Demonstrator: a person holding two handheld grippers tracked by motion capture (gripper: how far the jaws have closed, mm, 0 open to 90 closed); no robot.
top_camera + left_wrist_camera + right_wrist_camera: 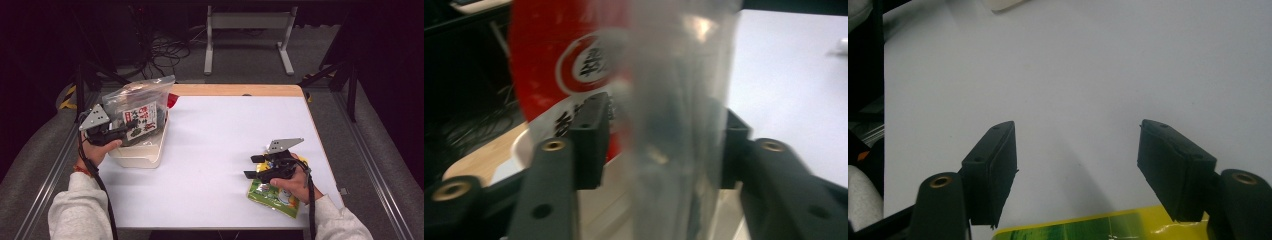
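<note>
**Left fingers around a clear bag at the tub, right fingers apart over a snack packet**

On the white rectangular worktop [225, 150], a cream plastic tub [142, 150] sits at about nine o'clock, near the left edge. A clear zip-top plastic bag [140, 107] stands up out of it, holding dark contents and a label printed in red, white and black. A red packet [569, 65] with a white oval logo shows just behind the bag in the left gripper view.

The left gripper [107, 131], held in the person's left hand [97, 147], is at the tub's nine o'clock side. In the left gripper view its black fingers [591, 140] stand on either side of the bag's clear film, which runs up between them. The fingers are partly closed around it; whether they actually press the film I cannot tell, since the picture is blurred there.

The right gripper [257, 166] is at about four o'clock on the worktop, held in the right hand [292, 182]. Its fingers [993, 165] are wide apart with bare worktop between them, pointing towards nine o'clock. A green and yellow snack packet [272, 197] lies flat under the hand, its yellow edge just beneath the fingers' base in the right gripper view. It is well apart from the tub.
</note>
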